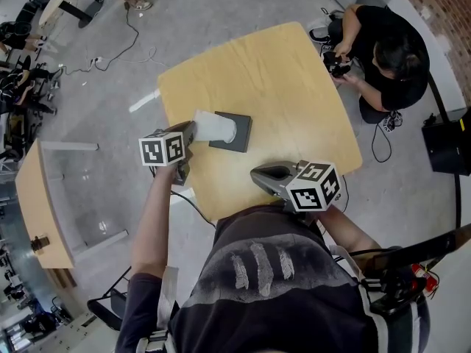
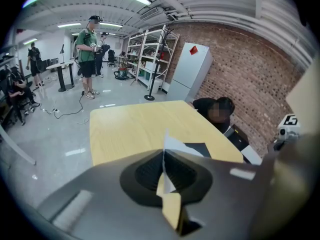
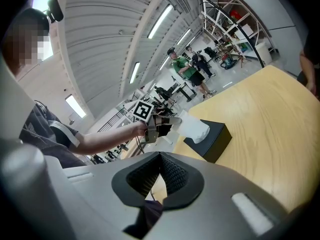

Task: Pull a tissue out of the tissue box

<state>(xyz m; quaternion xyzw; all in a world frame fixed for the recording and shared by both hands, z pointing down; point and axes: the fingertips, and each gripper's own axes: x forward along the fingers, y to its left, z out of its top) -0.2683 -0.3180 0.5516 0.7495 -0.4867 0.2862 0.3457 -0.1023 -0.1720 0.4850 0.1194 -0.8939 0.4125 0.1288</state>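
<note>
Your wooden table (image 1: 294, 87) holds the dark tissue box (image 1: 241, 137); its white tissue (image 1: 215, 127) stretches out, pinched in your left gripper (image 1: 189, 134). Your right gripper (image 1: 255, 174) is closed on nothing.

Your left gripper (image 1: 190, 132) holds one end of a white tissue (image 1: 215, 126), which stretches to the dark tissue box (image 1: 237, 133) lying near the wooden table's (image 1: 294, 87) left edge. Your right gripper (image 1: 255, 174) hovers over the near edge, well apart from the box. A person (image 1: 386, 57) crouches on the floor beyond the table's far right corner.
</note>
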